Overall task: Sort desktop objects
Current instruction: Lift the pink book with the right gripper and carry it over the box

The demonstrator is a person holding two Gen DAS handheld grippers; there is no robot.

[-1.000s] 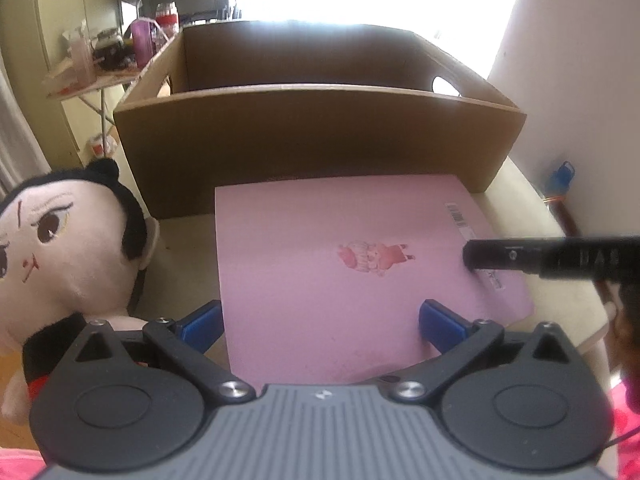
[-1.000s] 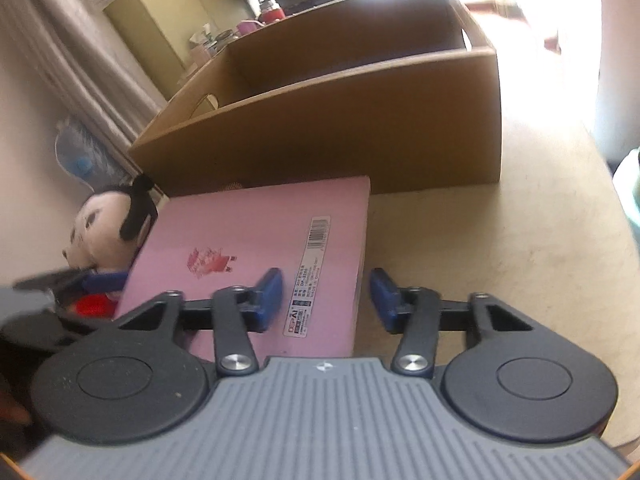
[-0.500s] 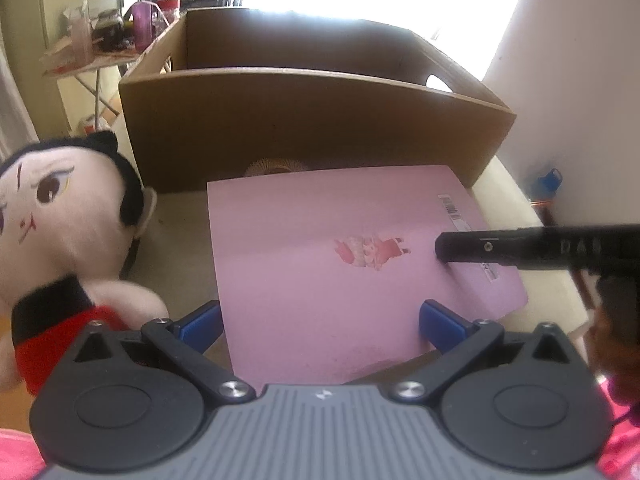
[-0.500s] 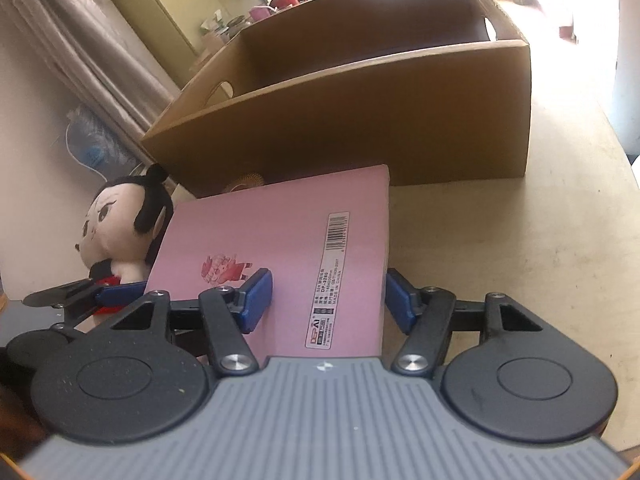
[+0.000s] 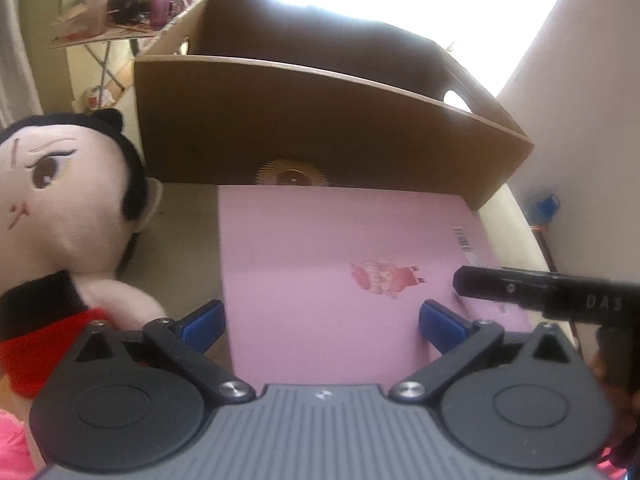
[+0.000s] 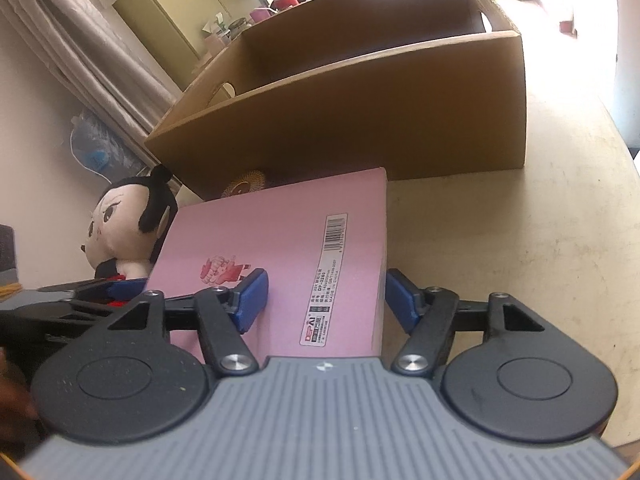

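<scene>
A pink notebook (image 5: 328, 264) lies flat on the beige table in front of a brown cardboard box (image 5: 320, 136). My left gripper (image 5: 320, 322) is open, its blue pads on either side of the notebook's near edge. My right gripper (image 6: 322, 300) is open and straddles the notebook's (image 6: 280, 248) right edge, one pad over the cover and one beside it. A plush doll (image 5: 60, 200) with black hair and a red top lies to the left of the notebook. It also shows in the right wrist view (image 6: 124, 224).
A small round woven disc (image 5: 292, 176) lies between the box and the notebook. The right gripper's black finger (image 5: 520, 290) reaches in over the notebook's right side. A white wall (image 5: 580, 120) stands to the right. A cluttered side table (image 5: 120, 12) stands far behind.
Both grippers have moved forward over the notebook. The right gripper's pads now straddle its right edge more widely. The notebook has slid back from the box, uncovering the woven disc.
</scene>
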